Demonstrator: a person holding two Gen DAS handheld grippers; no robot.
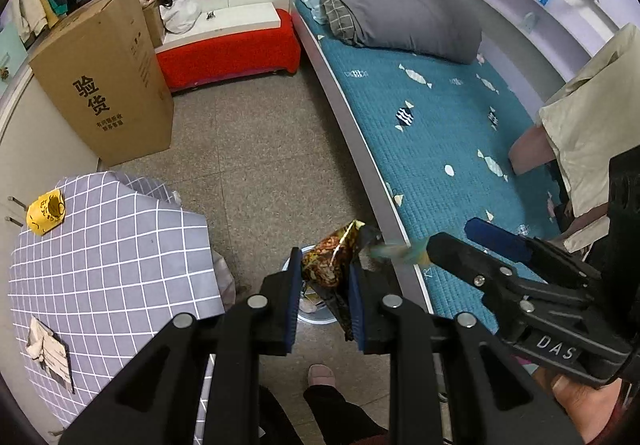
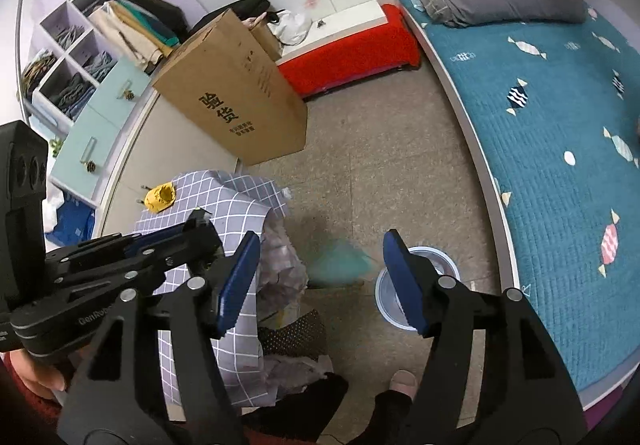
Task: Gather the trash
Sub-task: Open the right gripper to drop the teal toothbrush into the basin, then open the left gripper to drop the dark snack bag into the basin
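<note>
Left gripper (image 1: pixel 325 295): its fingers (image 1: pixel 295 285) pinch a shiny snack wrapper (image 1: pixel 332 261).
Bin (image 1: pixel 316 315): on the floor, right under the wrapper.
Right gripper (image 1: pixel 460 235): beside it, over the bed (image 1: pixel 432 125).
Worktop (image 1: pixel 112 245): checked cloth, yellow crumpled thing (image 1: pixel 45 214), paper scrap (image 1: pixel 50 353).

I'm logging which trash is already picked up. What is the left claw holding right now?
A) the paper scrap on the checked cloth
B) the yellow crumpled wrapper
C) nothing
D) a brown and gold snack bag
D: the left claw is shut on the brown and gold snack bag, held above the trash bin on the floor.
</note>
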